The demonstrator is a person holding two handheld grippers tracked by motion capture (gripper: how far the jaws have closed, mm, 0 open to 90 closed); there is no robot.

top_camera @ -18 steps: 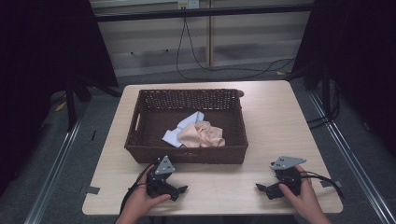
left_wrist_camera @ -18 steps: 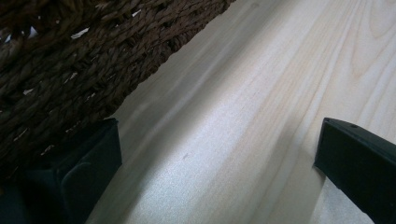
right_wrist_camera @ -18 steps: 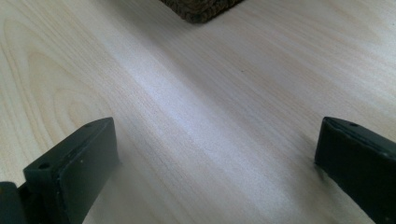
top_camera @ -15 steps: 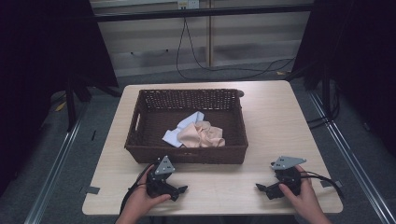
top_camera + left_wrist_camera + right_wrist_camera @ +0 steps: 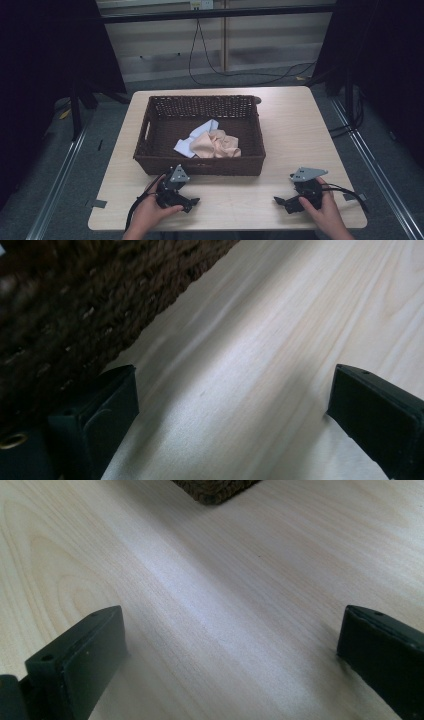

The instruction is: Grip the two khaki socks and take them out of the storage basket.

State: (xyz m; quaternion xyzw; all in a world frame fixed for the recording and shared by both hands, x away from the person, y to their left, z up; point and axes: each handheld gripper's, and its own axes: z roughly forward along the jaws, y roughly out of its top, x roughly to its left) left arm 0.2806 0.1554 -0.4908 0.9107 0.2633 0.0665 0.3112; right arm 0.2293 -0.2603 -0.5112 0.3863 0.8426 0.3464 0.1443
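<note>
Both hand-held grippers, left (image 5: 192, 202) and right (image 5: 278, 201), are resting wide open and empty at the frame's bottom, probably getting ready to reach up into the basket (image 5: 200, 162) for the cloths (image 5: 217, 145).

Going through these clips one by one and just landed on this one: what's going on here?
A person sits at a light wooden table with a two-jaw gripper in each hand. The left gripper and the right gripper both rest on the tabletop at its near edge, jaws open with nothing between them. In front of them stands a dark wicker basket holding a crumpled peach cloth and a light blue cloth beside it. Neither gripper touches the cloths; the left one sits close to the basket's front wall.
</note>
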